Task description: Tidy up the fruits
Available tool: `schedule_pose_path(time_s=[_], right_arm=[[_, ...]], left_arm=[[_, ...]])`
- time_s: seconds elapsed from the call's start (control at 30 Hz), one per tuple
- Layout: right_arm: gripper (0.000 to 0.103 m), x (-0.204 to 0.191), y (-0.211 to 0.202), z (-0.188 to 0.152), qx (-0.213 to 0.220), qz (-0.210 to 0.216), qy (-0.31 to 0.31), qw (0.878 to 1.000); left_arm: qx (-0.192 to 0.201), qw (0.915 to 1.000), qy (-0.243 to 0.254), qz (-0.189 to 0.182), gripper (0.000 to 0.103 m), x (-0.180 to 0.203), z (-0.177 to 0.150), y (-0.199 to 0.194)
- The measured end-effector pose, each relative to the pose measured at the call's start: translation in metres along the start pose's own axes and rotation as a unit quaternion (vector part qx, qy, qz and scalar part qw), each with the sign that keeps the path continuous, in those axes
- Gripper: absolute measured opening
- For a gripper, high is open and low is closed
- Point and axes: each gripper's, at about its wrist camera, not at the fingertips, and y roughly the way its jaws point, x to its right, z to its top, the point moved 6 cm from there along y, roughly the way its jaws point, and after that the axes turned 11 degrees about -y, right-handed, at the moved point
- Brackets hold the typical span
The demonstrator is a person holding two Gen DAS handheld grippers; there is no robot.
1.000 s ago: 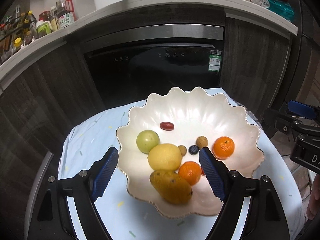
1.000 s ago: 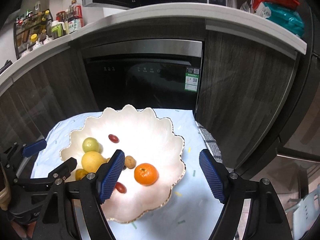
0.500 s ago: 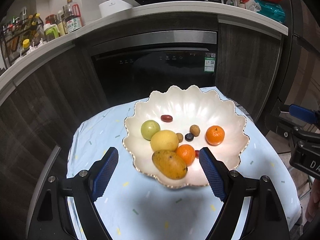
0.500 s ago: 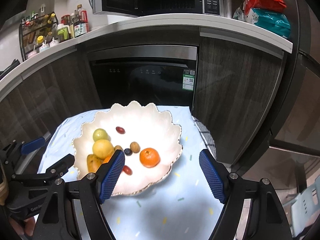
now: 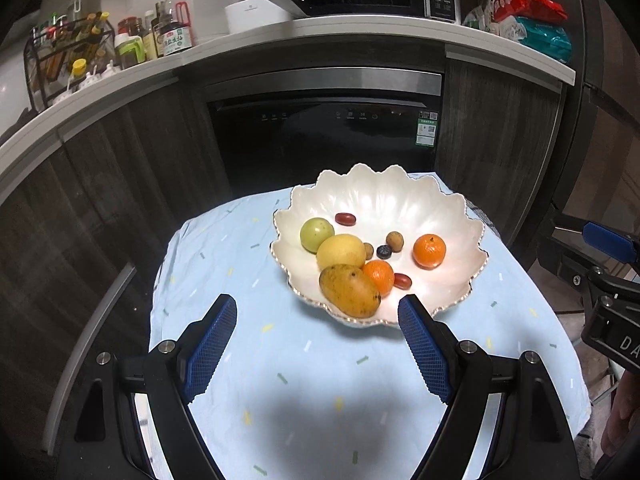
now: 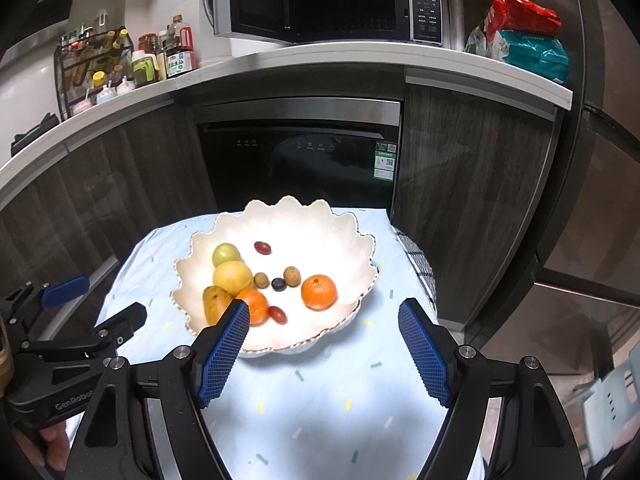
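Kitchen counter (image 5: 280,380): fruit gathered inside scalloped bowl (image 5: 400,196); both tongs (image 5: 318,344) (image 6: 324,350) held open, empty, short of bowl.

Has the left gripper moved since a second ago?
Yes. The left gripper has backed away from the bowl; its open fingers now frame bare tablecloth.

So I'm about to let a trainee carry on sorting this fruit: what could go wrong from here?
1. The bowl sits near the table's far edge on a loose cloth; a nudge could slide it off.
2. The mango leans on the lemon and the near tangerine; lifting one may roll the rest.
3. The blueberry is small for wide jaws and may be crushed.
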Motion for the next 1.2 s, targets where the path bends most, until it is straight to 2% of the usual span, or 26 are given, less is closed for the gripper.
schedule_pose_path(time_s=[0.63,1.2], right_arm=[[0.077,-0.022,-0.053,-0.043,0.006,-0.005,-0.001,1.0],[0.077,-0.033,-0.094,-0.089,-0.004,-0.006,0.002,1.0]], left_arm=[[0.009,0.9994,-0.022,0.023,0.083,-0.028,-0.05,-0.06],[0.0,0.9972,-0.051,0.055,0.083,-0.046,-0.104,-0.096]])
